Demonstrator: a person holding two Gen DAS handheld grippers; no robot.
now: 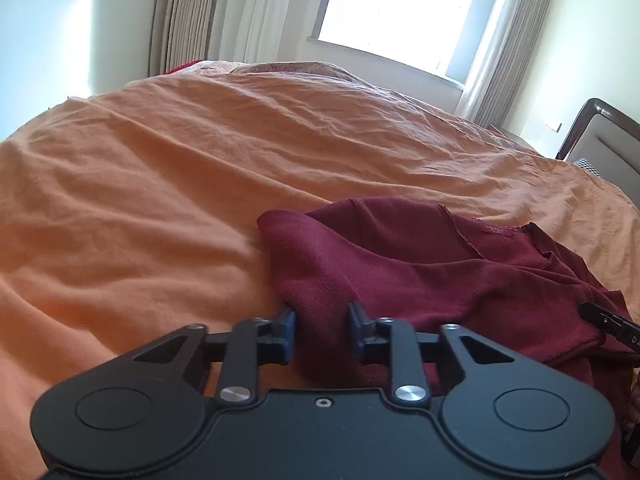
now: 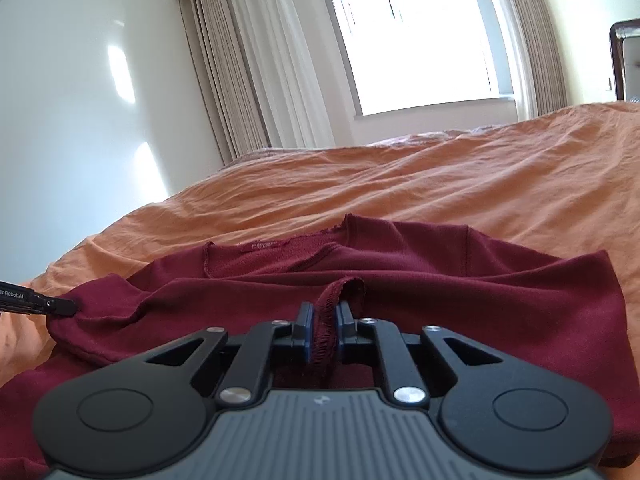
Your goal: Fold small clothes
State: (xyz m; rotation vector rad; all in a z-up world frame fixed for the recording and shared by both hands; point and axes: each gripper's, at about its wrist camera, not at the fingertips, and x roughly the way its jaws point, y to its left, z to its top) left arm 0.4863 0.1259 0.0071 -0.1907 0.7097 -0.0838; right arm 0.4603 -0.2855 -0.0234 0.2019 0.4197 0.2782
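Two grippers, each at the near edge of its own view, hold one dark red garment (image 2: 440, 280) that lies on the orange bedsheet (image 1: 160, 200). Right gripper (image 2: 320, 322): blue pads drawn close together and clamped on a stitched hem that stands upright between them. Left gripper (image 1: 321, 330): blue pads pressed against a thicker bunch of the same fabric, at the garment's left corner; the gap between the pads is filled with cloth, so the grip reads as closed on it. The right gripper's tip also shows at the right border of the left wrist view, touching the cloth.

Beyond the pads the garment spreads flat but rumpled, with its neckline and a small label (image 2: 260, 245) facing up and a sleeve seam to the right. Judged from the soft ridges and the way the hem droops, the fabric is a light, limp knit: it will sag between the two holds, stretch slightly and slide easily over the sheet, with no risk of breakage. Hems, seams and corners are the best places to take hold, since doubled cloth fills the pads.

Farther off: the wrinkled bed, pleated curtains (image 2: 240, 80), a bright window (image 1: 400, 8), and part of a chair (image 1: 600, 132).
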